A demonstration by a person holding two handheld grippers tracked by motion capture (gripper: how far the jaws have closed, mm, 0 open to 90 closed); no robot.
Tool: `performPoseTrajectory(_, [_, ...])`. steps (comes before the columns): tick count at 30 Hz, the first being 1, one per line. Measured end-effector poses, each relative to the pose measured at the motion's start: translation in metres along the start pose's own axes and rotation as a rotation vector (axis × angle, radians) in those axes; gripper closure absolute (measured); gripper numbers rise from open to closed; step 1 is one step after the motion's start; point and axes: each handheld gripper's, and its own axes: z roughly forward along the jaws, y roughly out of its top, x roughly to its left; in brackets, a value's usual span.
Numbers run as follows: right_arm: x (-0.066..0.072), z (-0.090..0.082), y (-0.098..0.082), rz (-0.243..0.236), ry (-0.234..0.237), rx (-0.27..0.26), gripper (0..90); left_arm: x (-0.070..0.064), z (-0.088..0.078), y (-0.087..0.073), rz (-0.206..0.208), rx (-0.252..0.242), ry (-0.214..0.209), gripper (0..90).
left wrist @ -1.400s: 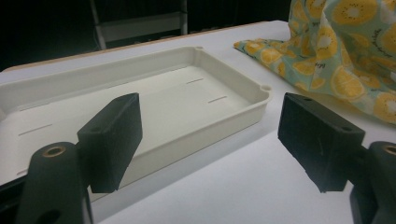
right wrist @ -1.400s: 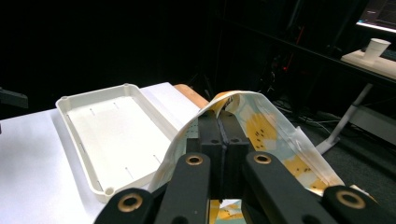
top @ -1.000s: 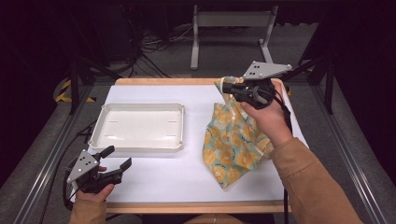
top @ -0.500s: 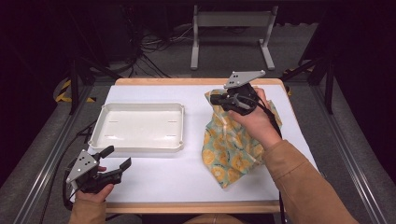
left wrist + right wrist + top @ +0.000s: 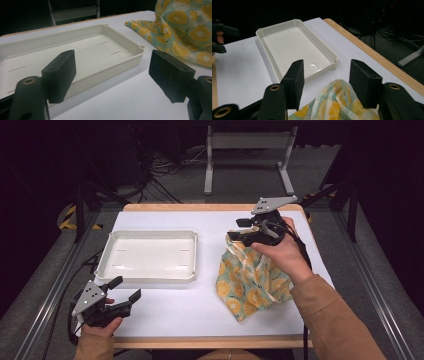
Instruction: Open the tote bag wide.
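Observation:
A yellow-and-teal fruit-print cloth (image 5: 250,280) lies bunched on the right half of the white table, also seen in the left gripper view (image 5: 185,30). My right gripper (image 5: 239,230) hovers at the cloth's far top corner. Its jaws have just been opening and now stand apart, with the raised fold of cloth (image 5: 337,105) below and between them, untouched by the pads (image 5: 364,82). My left gripper (image 5: 126,288) rests open and empty near the front left edge, facing the empty white tray (image 5: 145,280), which also shows from the left gripper (image 5: 87,50) and from the right gripper (image 5: 294,47).
A wooden rim (image 5: 210,341) borders the table. A grey metal stand (image 5: 247,142) and cables lie on the floor beyond the far edge. Metal rails run along both sides. In the right gripper view, the left gripper (image 5: 223,40) appears far off at upper left.
The right gripper shifted left, and its jaws opened and let go of the cloth's top corner, which has slumped a little. The left gripper has not moved.

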Motion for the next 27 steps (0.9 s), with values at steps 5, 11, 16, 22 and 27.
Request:
performPoseTrajectory(5, [-0.002, -0.030, -0.006, 0.015, -0.015, -0.070, 42.3, -0.007, 0.002, 0.007, 0.016, -0.009, -0.024, 22.1])
performPoseTrajectory(11, [-0.005, -0.063, -0.018, 0.035, -0.040, -0.139, 41.1, -0.017, 0.008, 0.017, 0.045, -0.007, -0.055, 22.1])
performPoseTrajectory(16, [-0.005, -0.082, -0.029, 0.035, -0.061, -0.170, 40.7, -0.025, 0.013, 0.024, 0.052, -0.009, -0.081, 22.1])
performPoseTrajectory(22, [-0.006, -0.107, -0.054, 0.044, -0.104, -0.199, 40.7, -0.031, 0.018, 0.033, 0.040, -0.010, -0.110, 22.1])
performPoseTrajectory(27, [-0.012, -0.125, -0.082, 0.076, -0.140, -0.221, 40.1, -0.039, 0.027, 0.046, 0.043, -0.023, -0.138, 22.2])
